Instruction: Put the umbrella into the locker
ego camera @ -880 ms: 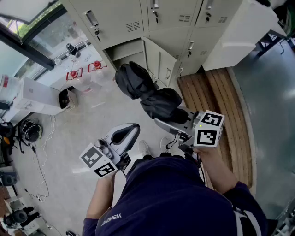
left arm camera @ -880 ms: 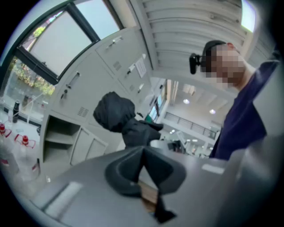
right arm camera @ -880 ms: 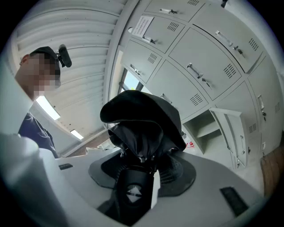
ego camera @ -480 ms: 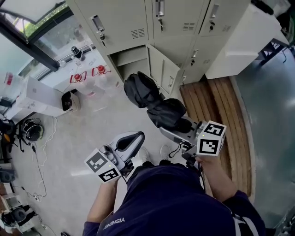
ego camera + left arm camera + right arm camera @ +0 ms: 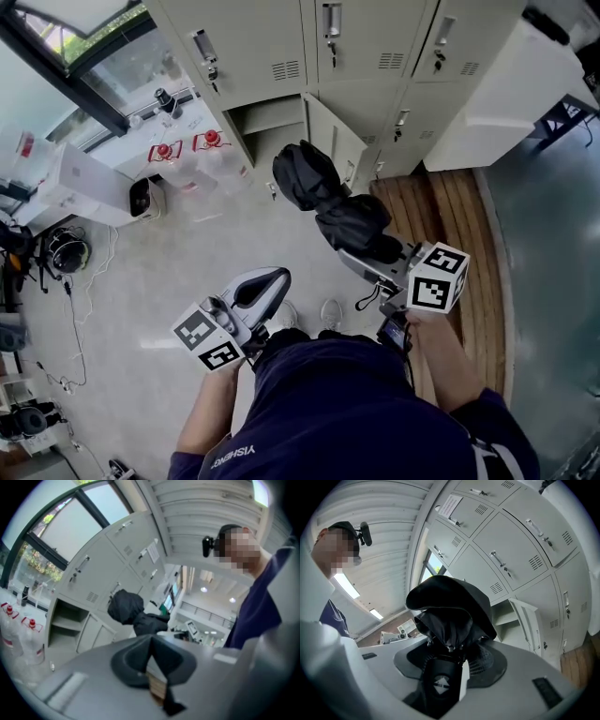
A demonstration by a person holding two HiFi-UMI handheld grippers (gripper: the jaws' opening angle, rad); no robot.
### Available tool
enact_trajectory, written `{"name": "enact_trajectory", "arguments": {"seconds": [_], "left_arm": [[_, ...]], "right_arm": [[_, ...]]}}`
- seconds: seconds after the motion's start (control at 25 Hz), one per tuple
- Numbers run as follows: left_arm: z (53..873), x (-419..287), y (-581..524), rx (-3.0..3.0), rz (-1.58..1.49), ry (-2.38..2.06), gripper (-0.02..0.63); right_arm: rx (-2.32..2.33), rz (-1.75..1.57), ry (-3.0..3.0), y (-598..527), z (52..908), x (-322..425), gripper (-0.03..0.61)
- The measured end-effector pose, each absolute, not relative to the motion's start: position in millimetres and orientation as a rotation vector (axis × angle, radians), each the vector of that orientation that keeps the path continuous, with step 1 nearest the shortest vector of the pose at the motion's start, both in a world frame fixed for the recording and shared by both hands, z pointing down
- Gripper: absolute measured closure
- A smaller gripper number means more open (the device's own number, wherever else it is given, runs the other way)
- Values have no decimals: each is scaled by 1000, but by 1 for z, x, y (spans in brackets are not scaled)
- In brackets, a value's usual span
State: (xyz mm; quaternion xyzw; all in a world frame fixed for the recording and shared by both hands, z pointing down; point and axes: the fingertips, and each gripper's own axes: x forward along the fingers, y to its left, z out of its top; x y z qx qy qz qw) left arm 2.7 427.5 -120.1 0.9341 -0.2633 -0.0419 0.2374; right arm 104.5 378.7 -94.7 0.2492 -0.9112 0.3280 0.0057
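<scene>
The right gripper (image 5: 375, 253) is clamped on the umbrella (image 5: 323, 192). In the right gripper view its 2 jaws press from both sides on the black handle (image 5: 439, 682), which carries a small white logo. The loose black fabric rises above the jaws like a hood. The umbrella is folded but not tied, so in the head view the cloth makes 2 soft lumps. It is in the air in front of the lockers, outside every compartment. In the head view its far end lies over the lower edge of the open door (image 5: 330, 139). I cannot tell whether it touches the door.

The locker (image 5: 265, 114) with the open door is in the bottom row. The left gripper view shows 1 shelf inside it. The door is swung out toward the person and stands at the right of the opening.

The left gripper (image 5: 265, 279) is lower and to the left, well apart from the umbrella. In the left gripper view its jaws are together, with nothing between them, and it faces the lockers.

On the floor (image 5: 187, 253), 2 bottles (image 5: 214, 155) with red caps stand left of the open locker, near the glass wall. Wooden slats (image 5: 459, 234) cover the ground at the right, below the right gripper. The person's 2 light shoes (image 5: 328, 314) show between the grippers.
</scene>
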Motion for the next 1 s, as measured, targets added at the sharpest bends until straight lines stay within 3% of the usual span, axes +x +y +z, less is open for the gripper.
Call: {"name": "enact_trajectory", "arguments": {"seconds": [0.48, 1.0], "left_arm": [[-111, -22, 398, 2527, -137, -830, 611], [-88, -83, 285, 2504, -125, -739, 611]], "right_arm": [[757, 1002, -2809, 339, -83, 104, 380], [796, 1012, -2724, 242, -50, 45, 380]]}}
